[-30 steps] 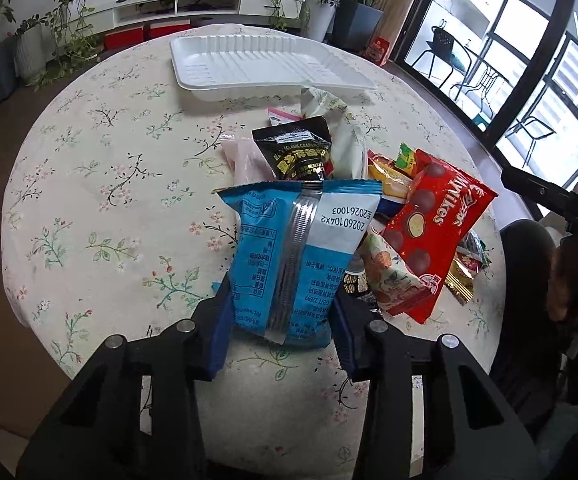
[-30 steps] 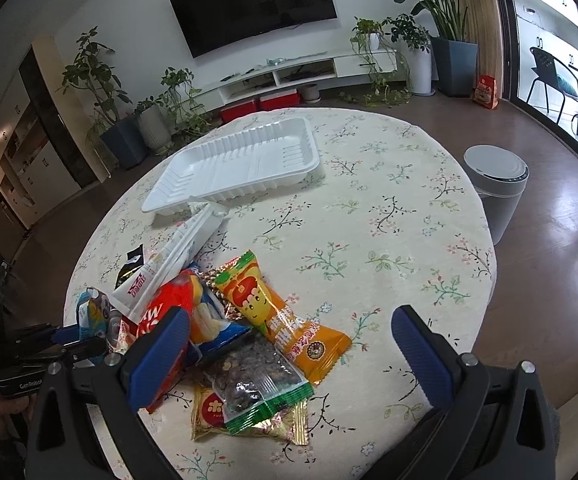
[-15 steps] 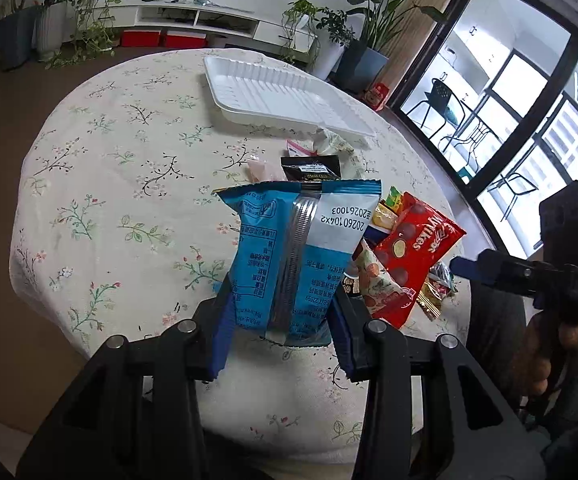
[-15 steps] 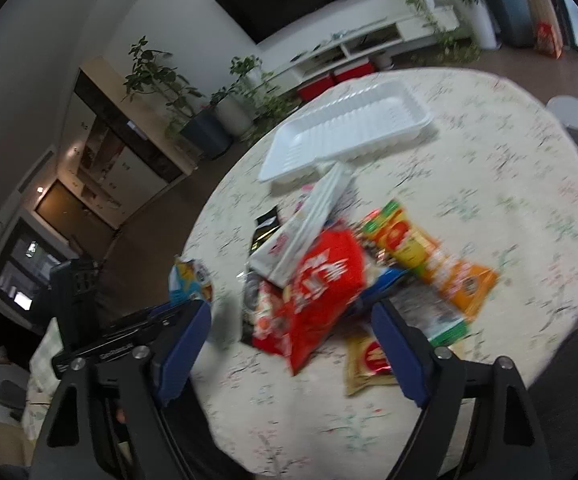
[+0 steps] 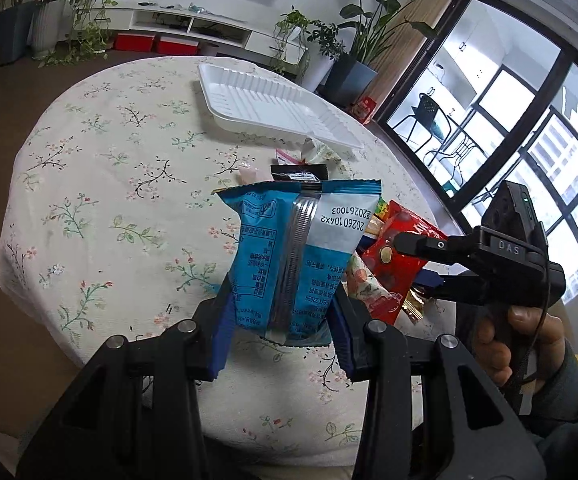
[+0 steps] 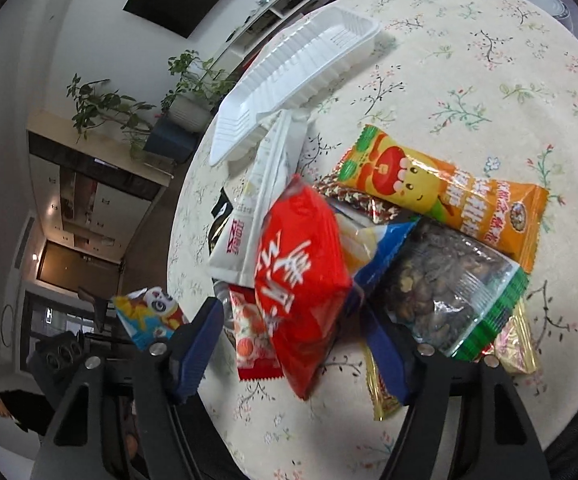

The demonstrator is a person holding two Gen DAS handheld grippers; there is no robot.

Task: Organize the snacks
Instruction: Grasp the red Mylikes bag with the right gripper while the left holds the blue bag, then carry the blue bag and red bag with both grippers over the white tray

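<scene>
Meanwhile the left gripper point(image 5: 281, 332) pinches a blue snack packet point(image 5: 297, 256) upright above the desk point(image 5: 101, 184). Around a red packet point(image 6: 301, 272) in the pile, the right gripper point(image 6: 293, 344) fingers are closing, not yet pressing.

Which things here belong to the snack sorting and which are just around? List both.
Job:
blue snack packet, held in left gripper
red snack bag, between right gripper's closing jaws
orange packet
nut packet
white tray

Around:
potted plants
red boxes
</scene>
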